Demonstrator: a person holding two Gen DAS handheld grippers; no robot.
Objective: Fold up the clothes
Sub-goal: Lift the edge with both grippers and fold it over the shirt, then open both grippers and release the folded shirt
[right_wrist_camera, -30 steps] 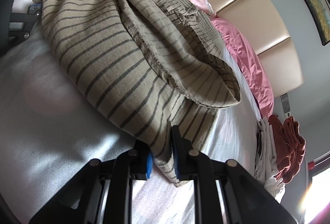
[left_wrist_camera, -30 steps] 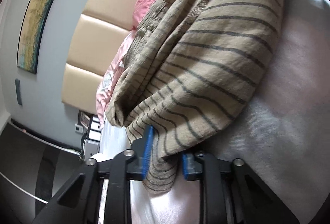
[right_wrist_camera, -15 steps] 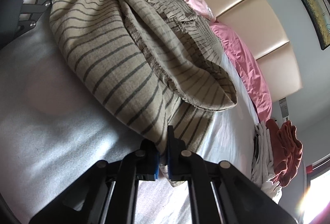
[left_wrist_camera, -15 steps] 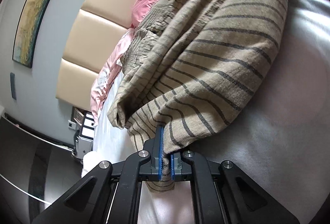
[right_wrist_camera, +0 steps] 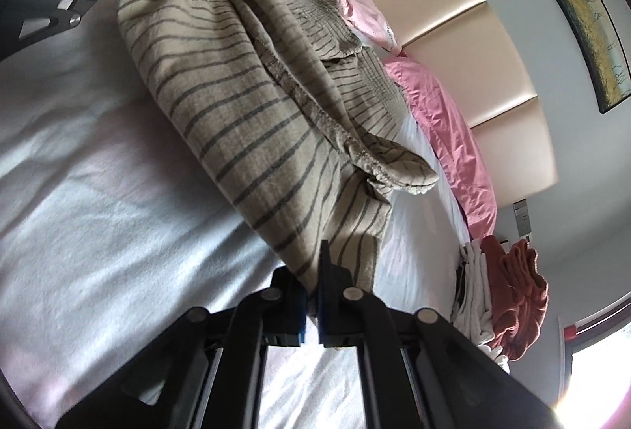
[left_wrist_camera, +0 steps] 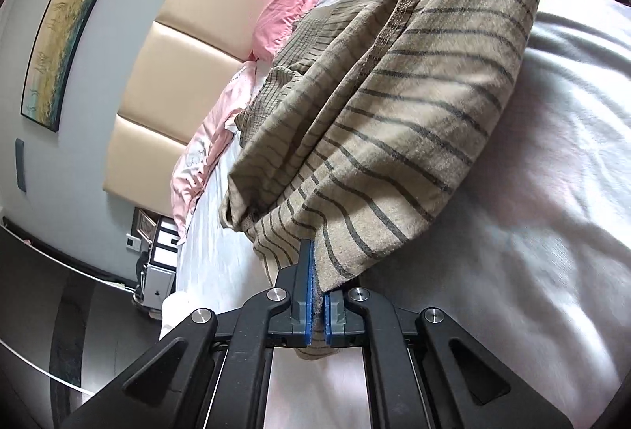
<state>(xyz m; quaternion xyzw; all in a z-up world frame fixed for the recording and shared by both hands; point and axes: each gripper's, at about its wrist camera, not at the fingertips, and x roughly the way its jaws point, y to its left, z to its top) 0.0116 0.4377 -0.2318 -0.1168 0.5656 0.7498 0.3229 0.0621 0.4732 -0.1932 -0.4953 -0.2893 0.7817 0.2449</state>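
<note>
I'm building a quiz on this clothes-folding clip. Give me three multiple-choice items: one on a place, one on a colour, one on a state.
1. Where does the striped garment lie?
A. on the white bed sheet
B. on the floor
C. on a chair

2. What colour are the pillows by the headboard?
A. blue
B. pink
C. green

3. How are the two grippers?
A. both open
B. one open
C. both shut on fabric

Answers: 1 A, the sheet surrounds it. 2 B, pink against the cream panels. 3 C, left gripper and right gripper each pinch a garment edge.
</note>
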